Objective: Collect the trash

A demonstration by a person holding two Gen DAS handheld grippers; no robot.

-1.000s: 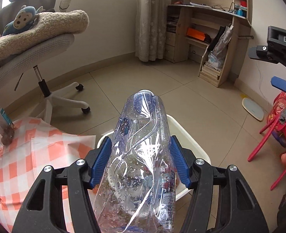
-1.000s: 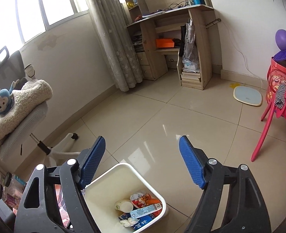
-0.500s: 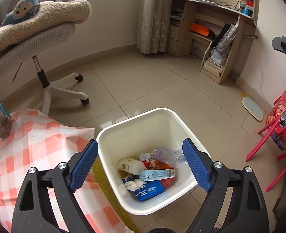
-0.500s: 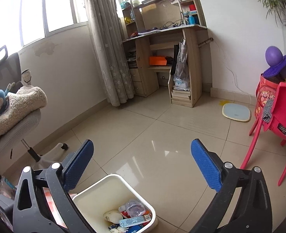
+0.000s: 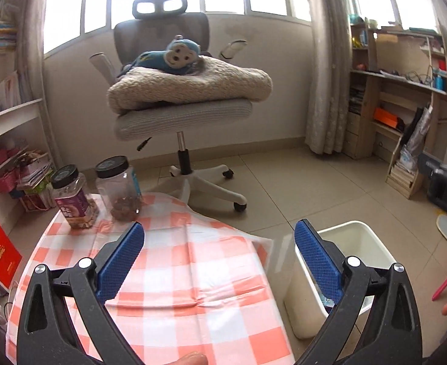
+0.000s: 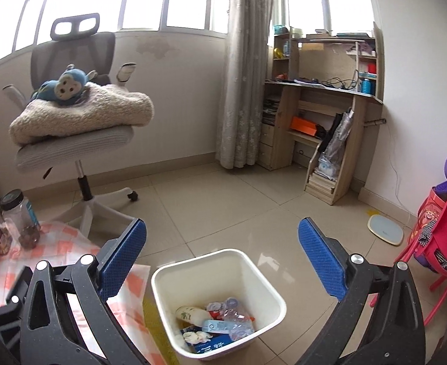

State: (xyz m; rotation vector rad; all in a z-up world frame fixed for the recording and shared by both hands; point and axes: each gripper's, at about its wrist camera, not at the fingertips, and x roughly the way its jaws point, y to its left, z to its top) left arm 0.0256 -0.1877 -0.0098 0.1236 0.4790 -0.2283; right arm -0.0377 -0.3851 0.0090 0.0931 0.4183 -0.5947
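A white trash bin (image 6: 263,286) stands on the floor beside the table and holds a crushed clear plastic bottle (image 6: 235,313), a pale bottle (image 6: 193,314), a blue pack and other litter. The bin also shows in the left wrist view (image 5: 372,243). My left gripper (image 5: 220,258) is open and empty above the checked tablecloth (image 5: 177,273). My right gripper (image 6: 223,255) is open and empty, above and a little behind the bin.
Two black-lidded jars (image 5: 118,188) (image 5: 73,200) stand at the table's far left. A grey office chair (image 5: 180,112) with a cushion and a blue monkey toy stands behind. A wooden desk (image 6: 323,121) and a red child's chair (image 6: 436,252) are to the right.
My left gripper opened and let the clear bottle fall into the bin, then swung left and up over the table. My right gripper stayed open and tilted up a little.
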